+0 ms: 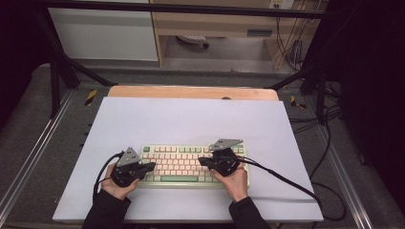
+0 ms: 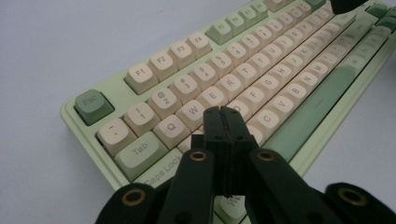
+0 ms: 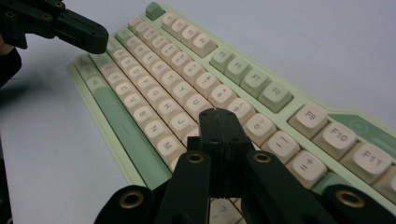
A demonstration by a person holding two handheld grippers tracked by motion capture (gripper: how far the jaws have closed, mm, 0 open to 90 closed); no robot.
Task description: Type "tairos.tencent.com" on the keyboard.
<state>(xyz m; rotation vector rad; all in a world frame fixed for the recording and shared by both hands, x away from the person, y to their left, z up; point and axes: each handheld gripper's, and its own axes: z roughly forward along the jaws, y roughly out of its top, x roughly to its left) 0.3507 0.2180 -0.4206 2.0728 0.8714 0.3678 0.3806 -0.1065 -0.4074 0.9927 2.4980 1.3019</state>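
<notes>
A pale green keyboard point(image 1: 184, 163) with cream and green keys lies on the white mat near the front of the table. My left gripper point(image 1: 152, 166) is shut, with its tip over the left end of the keys. In the left gripper view its jaws point(image 2: 221, 112) meet just above the keyboard point(image 2: 261, 70), near the A and S keys. My right gripper point(image 1: 201, 161) is shut too and hangs over the right part of the keys. The right gripper view has its tip point(image 3: 217, 113) above the keyboard point(image 3: 187, 84), with the left gripper point(image 3: 93, 37) farther off.
The white mat point(image 1: 191, 119) covers most of a wooden table point(image 1: 191, 92) set in a dark metal frame. Black cables point(image 1: 286, 179) trail from both grippers across the mat's front. Bare mat lies behind and beside the keyboard.
</notes>
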